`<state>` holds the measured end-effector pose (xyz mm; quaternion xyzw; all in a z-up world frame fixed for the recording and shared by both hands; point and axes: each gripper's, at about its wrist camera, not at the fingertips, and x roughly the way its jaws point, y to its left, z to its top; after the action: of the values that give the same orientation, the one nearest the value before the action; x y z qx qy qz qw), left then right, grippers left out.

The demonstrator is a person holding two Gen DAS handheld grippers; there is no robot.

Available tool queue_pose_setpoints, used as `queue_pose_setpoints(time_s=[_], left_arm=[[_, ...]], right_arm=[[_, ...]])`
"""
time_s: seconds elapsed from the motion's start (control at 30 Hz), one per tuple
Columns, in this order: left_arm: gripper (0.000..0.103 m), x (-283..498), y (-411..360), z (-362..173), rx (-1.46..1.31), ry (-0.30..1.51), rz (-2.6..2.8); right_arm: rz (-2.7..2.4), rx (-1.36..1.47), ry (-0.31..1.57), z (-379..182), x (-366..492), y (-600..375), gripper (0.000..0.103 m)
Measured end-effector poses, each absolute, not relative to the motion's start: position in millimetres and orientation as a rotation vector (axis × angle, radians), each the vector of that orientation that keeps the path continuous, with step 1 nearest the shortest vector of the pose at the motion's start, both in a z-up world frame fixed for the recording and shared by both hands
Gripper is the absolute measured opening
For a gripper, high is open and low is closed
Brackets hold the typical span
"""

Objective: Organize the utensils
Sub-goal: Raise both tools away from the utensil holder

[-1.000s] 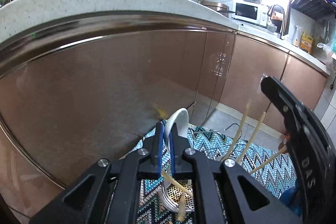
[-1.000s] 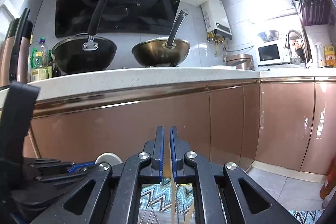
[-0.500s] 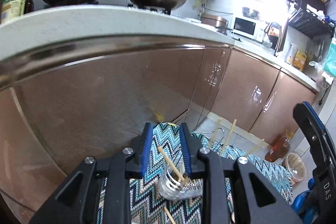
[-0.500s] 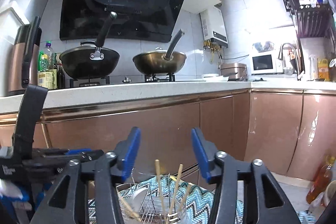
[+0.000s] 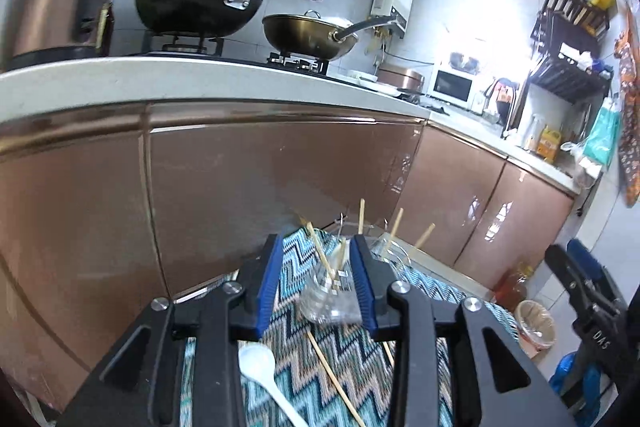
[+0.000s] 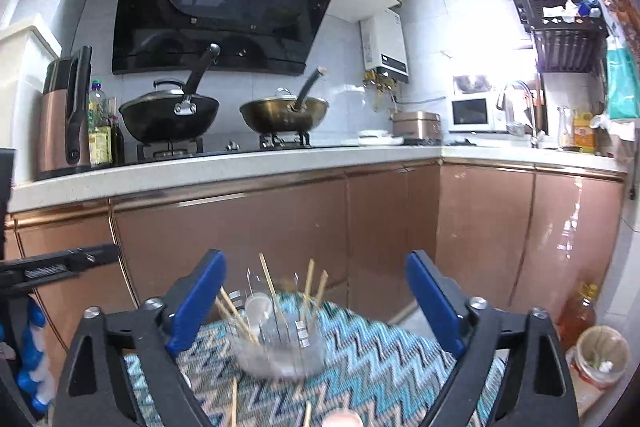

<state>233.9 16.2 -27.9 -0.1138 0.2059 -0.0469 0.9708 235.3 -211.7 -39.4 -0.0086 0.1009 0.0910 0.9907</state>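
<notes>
A clear glass jar point(image 5: 330, 297) stood on the zigzag-patterned cloth point(image 5: 352, 355) covering the table, with several wooden chopsticks point(image 5: 320, 251) leaning out of it. Behind it, wire racking carried more upright sticks point(image 5: 396, 223), close against the copper-coloured cabinet doors point(image 5: 224, 195), so little room remained beyond the jar on that side.

The left hand-held gripper point(image 5: 318, 285) had its jaws part-way open after just widening; the jar appeared between the blue pads but was not pressed by them. The right hand-held gripper point(image 6: 316, 307) stood wide open, its jaws having just spread, with the jar point(image 6: 276, 343) and its chopsticks point(image 6: 272, 287) well ahead and nothing clamped.

Only the left wrist view showed a white spoon point(image 5: 260, 371) lying on the cloth under the gripper and a loose chopstick point(image 5: 332, 375) lying flat beside it. The right wrist view showed two other loose stick ends point(image 6: 234, 403) on the near cloth point(image 6: 380, 359), and the left gripper's black body point(image 6: 56, 267) at the left edge.

To the right, the cloth's edge gave way to open tiled floor with a bottle of oil point(image 6: 576, 319) and a small bin point(image 6: 600, 355).
</notes>
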Motion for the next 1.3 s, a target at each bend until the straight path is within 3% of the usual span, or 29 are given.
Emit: queue_pose_setpoints(time_s=[0.23,0.33,1.3], left_arm=[[0.038,186.5,31.0,-38.8,-0.285,0.423,-0.105],[0.044,171.9,36.9,-38.4,-0.3,0.417,-0.107],[0.045,71.5,54.6,-0.1,-0.349,0.306,-0.138]], right_arm=[[0.145,-0.017,0.235,-44.3,187.1,-221.0,0.103],[0.143,-0.015,0.235,-39.6,173.5,-221.3,0.103],[0.221,0.077,0.127,-5.4,84.0,-235.7,0.103]])
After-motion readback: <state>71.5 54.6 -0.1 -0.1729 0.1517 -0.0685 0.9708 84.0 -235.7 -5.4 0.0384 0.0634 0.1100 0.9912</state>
